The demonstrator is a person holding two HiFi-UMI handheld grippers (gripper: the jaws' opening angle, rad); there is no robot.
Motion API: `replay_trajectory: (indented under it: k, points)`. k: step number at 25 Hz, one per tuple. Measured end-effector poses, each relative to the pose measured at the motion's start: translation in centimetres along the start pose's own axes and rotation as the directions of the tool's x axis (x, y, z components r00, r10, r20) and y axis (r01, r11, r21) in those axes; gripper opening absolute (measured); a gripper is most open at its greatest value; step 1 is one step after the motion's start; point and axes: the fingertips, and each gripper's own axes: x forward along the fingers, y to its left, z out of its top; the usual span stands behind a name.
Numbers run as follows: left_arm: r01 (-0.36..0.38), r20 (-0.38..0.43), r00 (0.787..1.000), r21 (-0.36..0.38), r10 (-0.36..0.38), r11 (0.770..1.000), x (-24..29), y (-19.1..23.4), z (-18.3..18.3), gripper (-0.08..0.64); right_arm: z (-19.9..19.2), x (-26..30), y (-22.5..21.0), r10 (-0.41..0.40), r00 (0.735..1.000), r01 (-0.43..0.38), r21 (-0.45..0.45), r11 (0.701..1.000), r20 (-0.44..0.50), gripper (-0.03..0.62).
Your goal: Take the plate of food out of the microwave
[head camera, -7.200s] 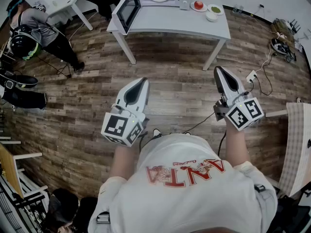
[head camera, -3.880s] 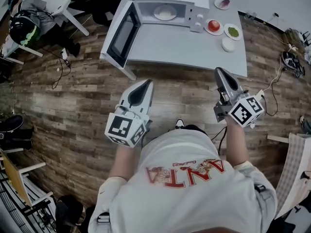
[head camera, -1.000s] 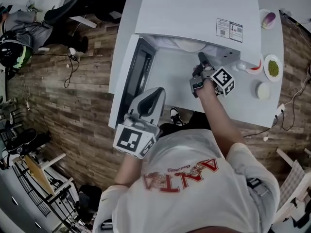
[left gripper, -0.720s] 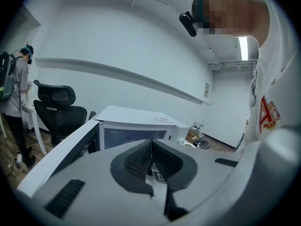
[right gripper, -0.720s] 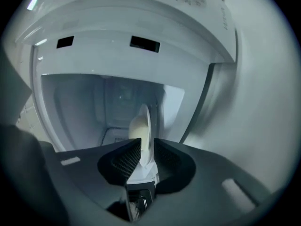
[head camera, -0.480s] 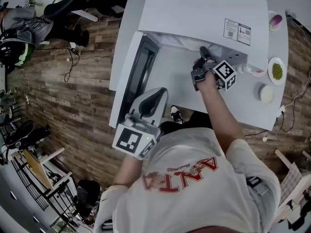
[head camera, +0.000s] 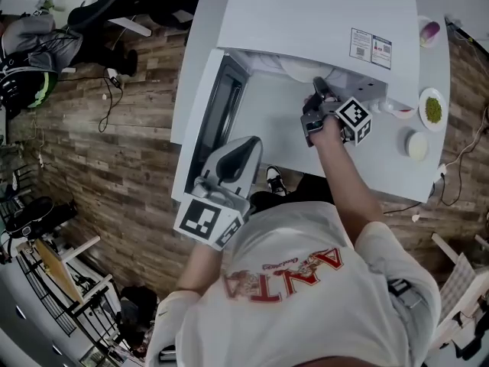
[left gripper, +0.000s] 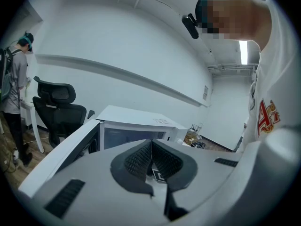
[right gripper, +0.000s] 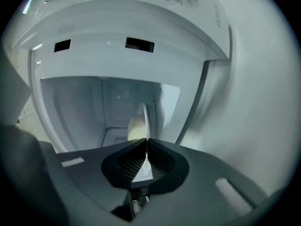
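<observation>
The white microwave stands on a white table with its door swung open to the left. Inside lies a white plate, mostly hidden under the microwave's top. My right gripper reaches into the cavity mouth. In the right gripper view the plate shows edge-on with pale food on it, and my right gripper is closing tight on its near rim, pads pressing on it. My left gripper hangs shut and empty in front of the door; in its own view the left gripper points at the microwave.
Small dishes sit on the table right of the microwave: green food, a white bowl, a purple item. A black office chair and a person stand to the left on the wooden floor.
I walked up to the microwave. Within the last second my right gripper pushed slightly further into the cavity mouth and its jaws closed on the plate's rim. The left gripper barely moved.
</observation>
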Motion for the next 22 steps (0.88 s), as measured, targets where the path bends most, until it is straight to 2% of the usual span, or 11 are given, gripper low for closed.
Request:
replay_trajectory:
  k: [4,9,14,22]
  points:
    - [0.015,0.002,1.000,0.003,-0.015,1.000,-0.1,-0.5,-0.1,0.009,0.1,-0.4,-0.5,-0.001,1.000,0.001,0.016,1.000,0.008,0.015]
    - [0.010,0.001,1.000,0.003,-0.010,1.000,-0.4,-0.4,-0.3,0.009,0.0,0.3,-0.4,0.042,0.999,-0.042,0.028,0.999,-0.006,0.018]
    - [0.000,0.001,1.000,0.002,0.000,1.000,-0.7,-0.3,-0.3,0.009,-0.1,0.9,-0.4,0.029,0.999,-0.029,0.016,0.999,-0.015,0.017]
    - [0.015,0.011,1.000,0.004,-0.015,1.000,-1.1,-0.2,-0.1,0.011,-0.5,-0.3,1.2,0.114,0.993,-0.113,0.026,0.993,-0.017,0.018]
